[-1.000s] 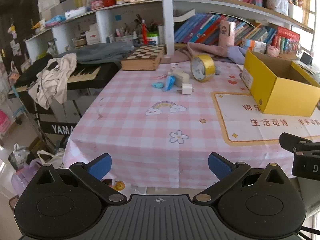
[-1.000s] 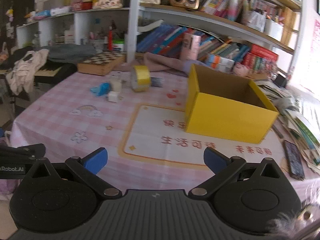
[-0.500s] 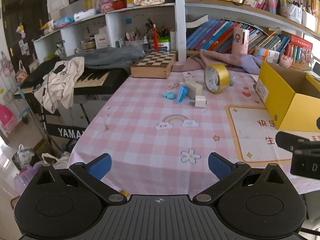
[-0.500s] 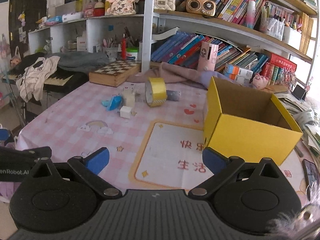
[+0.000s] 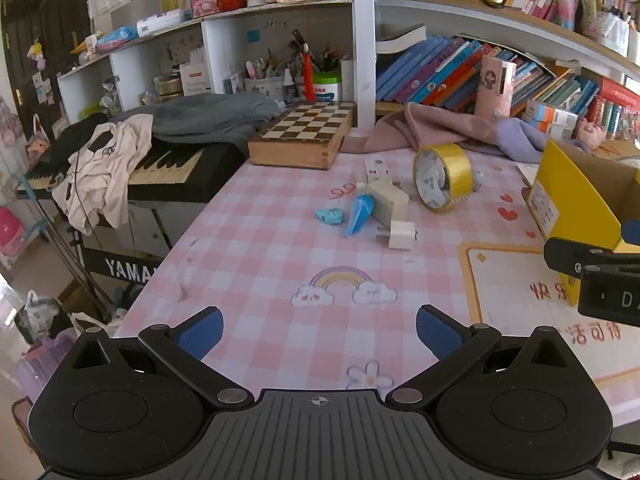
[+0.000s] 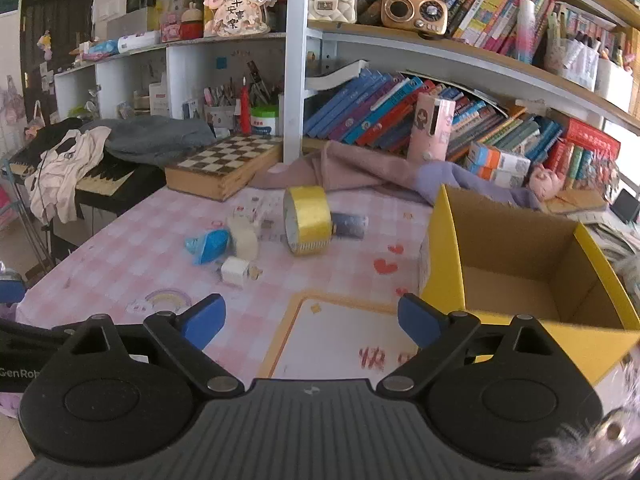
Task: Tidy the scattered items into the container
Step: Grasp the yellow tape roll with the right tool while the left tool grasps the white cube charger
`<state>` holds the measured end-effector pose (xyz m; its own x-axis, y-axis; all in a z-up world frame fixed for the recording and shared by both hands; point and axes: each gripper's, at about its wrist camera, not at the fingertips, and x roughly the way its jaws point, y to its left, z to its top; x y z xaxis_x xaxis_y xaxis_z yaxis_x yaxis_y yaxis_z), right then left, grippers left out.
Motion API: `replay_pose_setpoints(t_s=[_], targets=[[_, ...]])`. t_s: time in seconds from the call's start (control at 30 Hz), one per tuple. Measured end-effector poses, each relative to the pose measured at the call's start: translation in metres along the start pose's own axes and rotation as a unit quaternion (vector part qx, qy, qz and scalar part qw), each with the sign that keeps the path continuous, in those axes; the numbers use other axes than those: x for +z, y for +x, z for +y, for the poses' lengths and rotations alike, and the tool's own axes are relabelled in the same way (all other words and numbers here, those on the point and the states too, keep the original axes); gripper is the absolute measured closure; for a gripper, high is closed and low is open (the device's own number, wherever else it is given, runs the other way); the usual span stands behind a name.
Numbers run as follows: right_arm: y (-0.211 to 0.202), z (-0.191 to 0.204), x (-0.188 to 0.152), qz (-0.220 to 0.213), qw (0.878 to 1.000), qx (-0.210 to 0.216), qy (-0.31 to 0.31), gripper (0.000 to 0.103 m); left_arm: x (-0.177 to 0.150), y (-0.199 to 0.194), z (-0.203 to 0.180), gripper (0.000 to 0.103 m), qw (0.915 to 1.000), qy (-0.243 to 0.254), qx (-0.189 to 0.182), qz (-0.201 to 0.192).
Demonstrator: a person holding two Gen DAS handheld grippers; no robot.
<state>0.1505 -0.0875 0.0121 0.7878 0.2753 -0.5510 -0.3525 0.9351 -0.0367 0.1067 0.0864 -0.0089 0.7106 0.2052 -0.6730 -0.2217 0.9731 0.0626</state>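
A yellow cardboard box [image 6: 516,276] stands open on the pink checked table, at the right [image 5: 568,196]. The scattered items lie further back: a yellow tape roll [image 5: 444,176] [image 6: 308,220] on edge, a white charger plug [image 5: 402,234] [image 6: 236,272], a cream block [image 5: 388,198] [image 6: 244,236], blue plastic pieces [image 5: 360,210] [image 6: 210,246], a white patterned small box [image 5: 376,168] and a dark tube [image 6: 350,224]. My left gripper [image 5: 320,328] is open and empty over the table's near part. My right gripper [image 6: 312,320] is open and empty beside the box.
A wooden chessboard case [image 5: 304,136] and pinkish cloth [image 5: 440,128] lie at the table's back edge. A keyboard with clothes [image 5: 120,160] stands left of the table. Bookshelves [image 6: 440,104] rise behind. The right gripper's body shows at the left view's right edge [image 5: 600,276].
Both grippers have moved forward over the table toward the items and the box. Both stay open and empty.
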Motion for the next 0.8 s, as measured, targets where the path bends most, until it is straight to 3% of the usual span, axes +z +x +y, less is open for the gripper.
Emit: replay_pose_setpoints(t_s=[0.47, 0.8], targets=[[0.080, -0.027, 0.045, 0.022, 0.999, 0.034, 0.015, 0.013, 0.034, 0.053, -0.024, 0.005, 0.9994, 0.022, 0.020, 0.017], [0.145, -0.027, 0.070, 0.050, 0.997, 0.053, -0.015, 0.014, 0.049, 0.102, -0.055, 0.015, 0.9975, 0.061, 0.004, 0.036]])
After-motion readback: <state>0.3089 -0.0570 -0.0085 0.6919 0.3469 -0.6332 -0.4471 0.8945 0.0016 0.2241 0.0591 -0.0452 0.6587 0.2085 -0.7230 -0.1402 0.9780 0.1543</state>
